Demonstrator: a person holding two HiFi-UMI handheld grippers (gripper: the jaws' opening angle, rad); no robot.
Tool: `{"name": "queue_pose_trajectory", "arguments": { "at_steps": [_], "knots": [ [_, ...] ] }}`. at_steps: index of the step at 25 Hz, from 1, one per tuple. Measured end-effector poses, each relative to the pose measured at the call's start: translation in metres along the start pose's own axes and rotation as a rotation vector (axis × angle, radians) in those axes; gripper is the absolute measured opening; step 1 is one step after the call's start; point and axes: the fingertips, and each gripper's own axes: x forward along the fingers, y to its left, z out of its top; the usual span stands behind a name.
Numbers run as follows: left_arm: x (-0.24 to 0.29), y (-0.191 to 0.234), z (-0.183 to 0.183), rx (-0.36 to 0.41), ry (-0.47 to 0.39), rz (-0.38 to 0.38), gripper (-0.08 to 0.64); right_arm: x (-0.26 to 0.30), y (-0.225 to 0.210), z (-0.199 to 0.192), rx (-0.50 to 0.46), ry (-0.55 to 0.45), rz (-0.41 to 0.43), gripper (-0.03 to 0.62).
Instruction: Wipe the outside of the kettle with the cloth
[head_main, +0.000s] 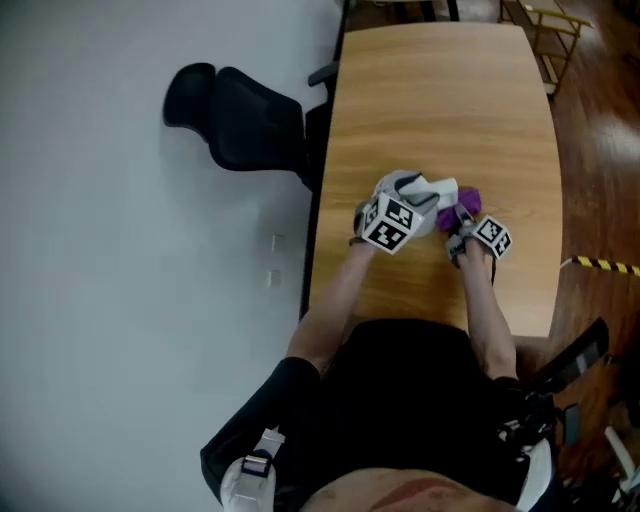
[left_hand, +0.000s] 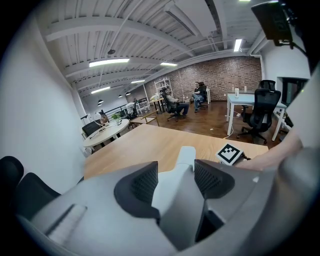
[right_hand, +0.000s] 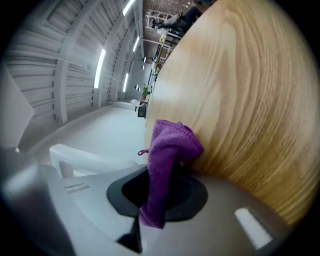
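Observation:
The white kettle (head_main: 418, 192) stands on the wooden table (head_main: 440, 100), just ahead of both hands. My left gripper (head_main: 405, 207) is shut on the kettle's pale handle (left_hand: 184, 167); the dark pads (left_hand: 144, 182) press it from either side. A purple cloth (head_main: 462, 207) lies against the kettle's right side, and my right gripper (head_main: 463, 226) is shut on it. In the right gripper view the cloth (right_hand: 167, 150) hangs out of the jaws, with a white part of the kettle (right_hand: 82, 160) to its left. The right gripper's marker cube (left_hand: 230, 153) shows beyond the handle.
A black office chair (head_main: 240, 125) stands off the table's left edge beside the white wall. A wooden chair (head_main: 550, 30) is at the far right corner, and yellow-black tape (head_main: 600, 265) lies on the floor at right. Far-off desks, chairs and seated people (left_hand: 200, 95) fill the room.

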Motion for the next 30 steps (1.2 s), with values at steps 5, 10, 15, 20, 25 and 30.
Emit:
{"name": "queue_pose_trajectory", "arguments": {
  "at_steps": [5,10,15,20,25,30],
  "knots": [
    [-0.006,0.04,-0.01,-0.023,-0.041,0.074,0.422,0.044,0.029,-0.001,-0.052,0.001,0.281,0.048],
    [-0.009,0.039,-0.007,0.007,-0.093,0.086,0.419,-0.007,0.096,0.031,-0.065,-0.105,0.41,0.048],
    [-0.01,0.035,-0.011,0.076,-0.173,0.035,0.41,-0.058,0.247,0.043,-0.337,-0.072,0.874,0.048],
    [-0.014,0.028,-0.015,0.08,-0.263,-0.062,0.392,-0.016,0.216,0.015,-0.294,0.191,0.717,0.047],
    [-0.014,0.043,-0.015,0.021,-0.287,-0.086,0.351,0.04,0.12,0.006,-0.212,0.326,0.475,0.046],
    [-0.003,0.055,-0.024,0.034,-0.196,-0.075,0.415,0.055,0.056,-0.017,-0.154,0.334,0.335,0.046]
  ]
}}
